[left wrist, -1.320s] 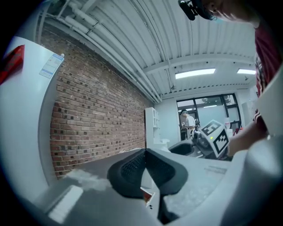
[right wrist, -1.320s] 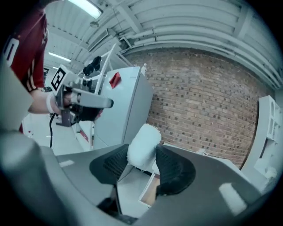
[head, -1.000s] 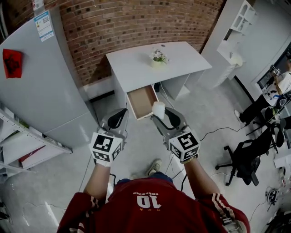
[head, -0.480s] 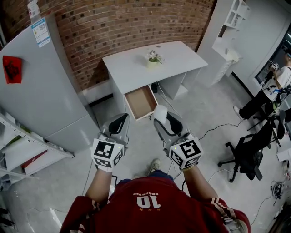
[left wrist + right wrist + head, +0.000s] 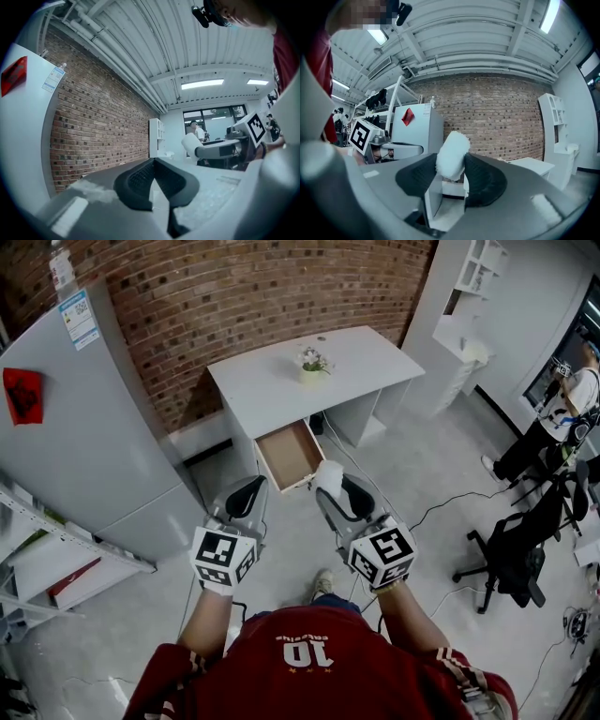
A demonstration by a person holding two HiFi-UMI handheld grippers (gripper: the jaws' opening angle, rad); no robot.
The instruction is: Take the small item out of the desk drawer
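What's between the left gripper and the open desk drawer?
Nothing: the head view shows only bare grey floor between the left gripper and the open drawer.

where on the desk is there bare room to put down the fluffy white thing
The desk top is bare left of the small plant out to the edge by the fridge, and right of it to the corner near the white shelves. The open drawer looks empty. Only the plant's spot is taken.
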